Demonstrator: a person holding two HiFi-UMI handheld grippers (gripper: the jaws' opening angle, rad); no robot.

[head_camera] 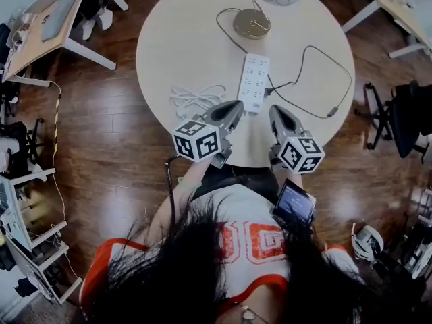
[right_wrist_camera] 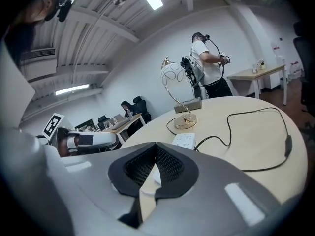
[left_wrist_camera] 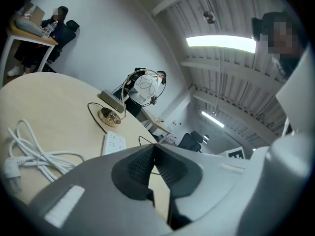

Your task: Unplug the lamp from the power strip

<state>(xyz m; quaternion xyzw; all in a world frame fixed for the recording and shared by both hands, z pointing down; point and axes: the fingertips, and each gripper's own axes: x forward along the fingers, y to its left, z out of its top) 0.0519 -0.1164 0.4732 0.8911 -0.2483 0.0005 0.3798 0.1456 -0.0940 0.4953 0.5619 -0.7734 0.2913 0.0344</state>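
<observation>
**Inspector A:** The round table [head_camera: 175, 39] carries the lamp [head_camera: 252, 23] at its 12 o'clock side. The power strip [head_camera: 254, 79] is near the centre, with its long axis running 12 to 6. A coiled white cable [head_camera: 196, 98] lies at the strip's 9 o'clock.

**Inspector B:** And the lamp's connection?

**Inspector A:** The black cord [head_camera: 331, 63] loops round the 3 o'clock side. Its plug [head_camera: 271, 88] enters the strip's right long edge, near the end closest to the person.

**Inspector B:** The grippers?

**Inspector A:** Both are at the table's 6 o'clock edge with jaws together, holding nothing. The plug lies near the right gripper [head_camera: 277, 109], at about its 12 o'clock. The left gripper [head_camera: 237, 105] faces the strip's near end. In my judgement the right is better placed for the pull, and its jaws must part first.
</observation>
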